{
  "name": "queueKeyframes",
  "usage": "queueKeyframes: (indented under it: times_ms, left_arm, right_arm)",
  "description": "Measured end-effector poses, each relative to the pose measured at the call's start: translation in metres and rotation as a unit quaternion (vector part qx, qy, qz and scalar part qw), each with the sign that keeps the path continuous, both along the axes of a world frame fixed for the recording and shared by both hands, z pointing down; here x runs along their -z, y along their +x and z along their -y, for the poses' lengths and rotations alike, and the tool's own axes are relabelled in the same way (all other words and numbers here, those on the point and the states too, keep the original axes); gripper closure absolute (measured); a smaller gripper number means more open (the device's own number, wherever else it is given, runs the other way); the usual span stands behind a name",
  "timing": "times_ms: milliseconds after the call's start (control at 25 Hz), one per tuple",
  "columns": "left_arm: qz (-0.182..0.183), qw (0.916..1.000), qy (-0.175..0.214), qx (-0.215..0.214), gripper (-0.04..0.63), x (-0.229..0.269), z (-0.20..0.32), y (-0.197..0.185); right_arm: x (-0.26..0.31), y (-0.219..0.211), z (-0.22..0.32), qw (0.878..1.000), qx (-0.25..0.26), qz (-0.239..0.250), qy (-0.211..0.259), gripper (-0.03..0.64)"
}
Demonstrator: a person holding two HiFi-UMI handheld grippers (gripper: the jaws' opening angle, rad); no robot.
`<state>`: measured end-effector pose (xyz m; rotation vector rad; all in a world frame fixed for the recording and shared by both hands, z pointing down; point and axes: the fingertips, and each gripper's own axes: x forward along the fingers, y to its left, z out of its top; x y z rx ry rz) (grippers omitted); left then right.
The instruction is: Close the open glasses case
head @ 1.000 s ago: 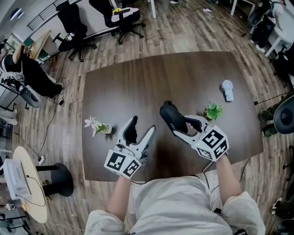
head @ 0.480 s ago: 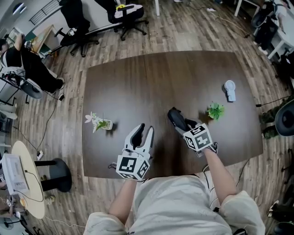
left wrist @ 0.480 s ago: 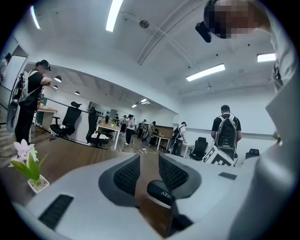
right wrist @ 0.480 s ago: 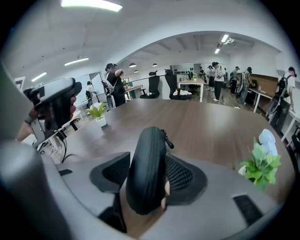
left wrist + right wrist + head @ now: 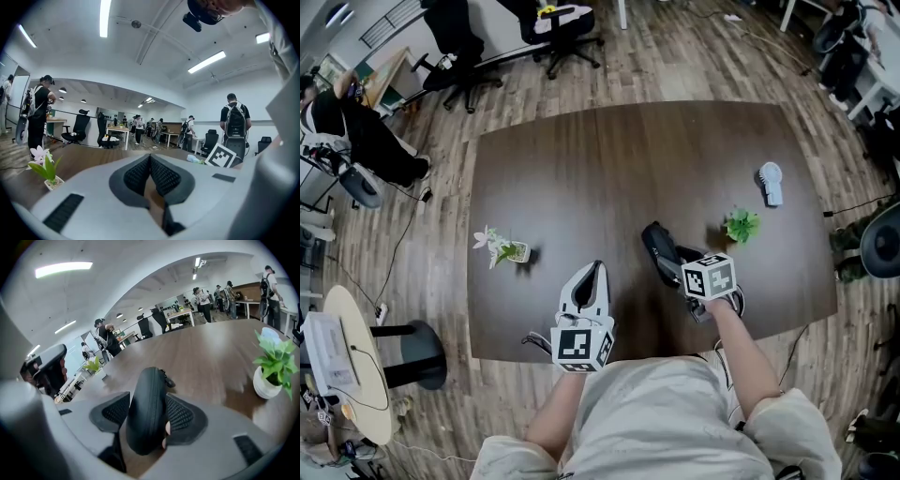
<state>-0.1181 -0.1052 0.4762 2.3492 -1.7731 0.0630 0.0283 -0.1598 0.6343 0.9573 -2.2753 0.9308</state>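
Looked down on a dark wooden worktop (image 5: 581,169) in an open office, with plank floor (image 5: 675,66) all round and black swivel chairs (image 5: 455,56) beyond the far left corner. Saw people (image 5: 234,123) standing among desks in the background of both tool views. Found the glasses case (image 5: 657,248), black and rounded, near the front edge and right of the middle, its far end pointing toward the far edge. Could not tell whether it touched the surface. Had it clamped at the near end in the right tool (image 5: 673,267), ribbed pads (image 5: 180,416) pressed against either side and a seam visible along its length. Had the left tool (image 5: 594,272) near the front edge, left of the case and apart from it, jaws just brought fully together with nothing between them. Noted a green plant in a white pot (image 5: 740,226) toward the right edge, a white hand fan (image 5: 769,184) beyond it, and a white-flowered plant (image 5: 498,249) near the left edge.
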Motion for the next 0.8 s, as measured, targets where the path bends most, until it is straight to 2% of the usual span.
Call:
queueKeyframes:
  times_ms: [240,560,800]
  left_arm:
    - [0.007,1.0000,-0.005,0.005,0.594,-0.007,-0.001,0.001]
    - [0.027,0.9996,0.007,0.009,0.592,-0.007,0.004,0.002]
    - [0.036,0.9991,0.018,0.013,0.593,-0.004,0.013,-0.003]
  right_arm:
    - [0.000,0.016,0.006,0.999,-0.031,0.003,0.018,0.358]
    - [0.009,0.031,0.006,0.999,-0.041,0.008,0.033,0.353]
    - [0.048,0.042,0.012,0.994,-0.062,0.009,0.091,0.358]
